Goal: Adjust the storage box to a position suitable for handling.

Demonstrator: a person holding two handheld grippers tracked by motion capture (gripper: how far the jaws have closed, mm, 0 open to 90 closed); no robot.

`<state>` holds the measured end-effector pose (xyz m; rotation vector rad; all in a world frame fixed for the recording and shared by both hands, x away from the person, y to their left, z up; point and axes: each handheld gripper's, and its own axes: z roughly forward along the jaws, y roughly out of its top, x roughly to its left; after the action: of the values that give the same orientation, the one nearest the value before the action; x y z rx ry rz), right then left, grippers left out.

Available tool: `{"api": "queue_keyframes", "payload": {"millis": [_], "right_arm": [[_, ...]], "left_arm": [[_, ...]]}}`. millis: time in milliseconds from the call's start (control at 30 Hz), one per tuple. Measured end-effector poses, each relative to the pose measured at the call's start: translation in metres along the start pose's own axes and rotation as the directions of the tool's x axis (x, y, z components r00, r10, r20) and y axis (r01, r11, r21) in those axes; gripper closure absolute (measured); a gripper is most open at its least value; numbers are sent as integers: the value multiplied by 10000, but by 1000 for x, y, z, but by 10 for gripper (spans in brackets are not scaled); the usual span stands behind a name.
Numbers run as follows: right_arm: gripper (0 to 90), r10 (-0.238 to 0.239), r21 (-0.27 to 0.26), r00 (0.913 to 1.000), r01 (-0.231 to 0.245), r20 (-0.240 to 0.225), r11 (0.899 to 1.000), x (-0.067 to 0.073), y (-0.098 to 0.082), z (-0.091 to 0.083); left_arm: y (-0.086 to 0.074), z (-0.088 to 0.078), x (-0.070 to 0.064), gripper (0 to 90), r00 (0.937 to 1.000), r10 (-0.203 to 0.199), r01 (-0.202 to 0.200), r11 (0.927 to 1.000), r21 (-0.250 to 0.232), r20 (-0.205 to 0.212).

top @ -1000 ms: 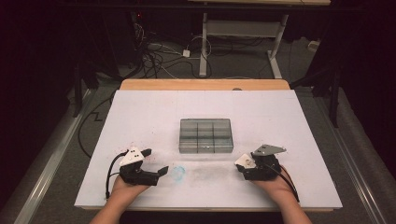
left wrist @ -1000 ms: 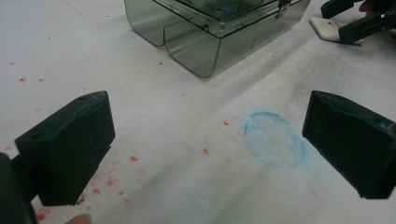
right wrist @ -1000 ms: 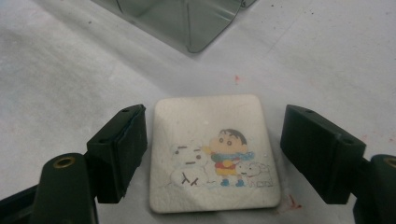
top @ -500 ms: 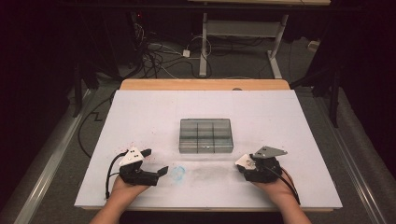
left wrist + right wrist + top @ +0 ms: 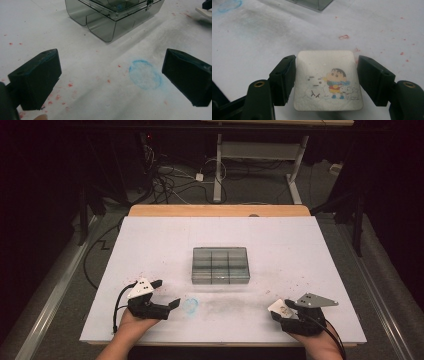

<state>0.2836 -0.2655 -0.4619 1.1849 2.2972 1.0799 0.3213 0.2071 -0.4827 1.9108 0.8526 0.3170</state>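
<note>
High view: a white table sheet [image 5: 150, 240] fills the middle; a smoky grey clear plastic box with compartments [image 5: 220, 265] sits at centre.
High view, left gripper [image 5: 169, 296]: lower left, jaws spread with nothing between them, a faint blue chalk ring [image 5: 190, 305] just to its right.
High view, right gripper [image 5: 283, 309]: lower right, a small white square card [image 5: 280, 308] at its jaws.
Left gripper view: black jaws at left and right edges, wide apart over bare sheet; blue ring lower right of centre, grey box at the top, red specks [image 5: 70, 85] scattered below.
Right gripper view, card: bottom centre, rounded corners, a cartoon child in red with a snowman and a small white dog drawn on its lower half.
Right gripper view, jaws: they have just been closing, one on each side edge of the card; the left pad touches it, the right stands very near, contact unclear.
</note>
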Motion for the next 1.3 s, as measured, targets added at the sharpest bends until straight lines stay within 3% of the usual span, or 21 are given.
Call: {"api": "queue_keyframes", "payload": {"millis": [167,400,567,667,700,867,1033,1300], "right_arm": [[341,-173,-117,9998,174,87,9998,5,-9,-7],[340,-463,432,9974,439,553,9981,3,-17,-2],[327,-590,611,9967,556,557,9966,2,-19,1],[257,-413,409,9982,395,438,9984,0,-18,-1],[244,-305,92,9990,302,336,9995,-1,-16,-4],[248,-114,-698,9997,129,209,9975,-4,-8,-8],[401,274,-1234,9996,-279,-59,9920,-5,4,-4],[635,162,-1240,9989,-108,432,9922,-4,23,10]], "left_arm": [[0,-1,0,20,10000,-8,8,10000,-24,15],[0,-1,0,20,10000,-22,22,10000,-48,46],[0,-1,0,20,10000,-9,9,10000,-46,52],[0,-1,0,20,10000,7,-7,10000,-37,46],[0,-1,0,20,10000,12,-12,10000,-30,44],[0,0,0,22,10000,0,0,10000,0,48],[-1,0,0,44,10000,-29,29,10000,-18,49],[-1,-1,0,148,10000,15,-15,10000,-47,57]]}}
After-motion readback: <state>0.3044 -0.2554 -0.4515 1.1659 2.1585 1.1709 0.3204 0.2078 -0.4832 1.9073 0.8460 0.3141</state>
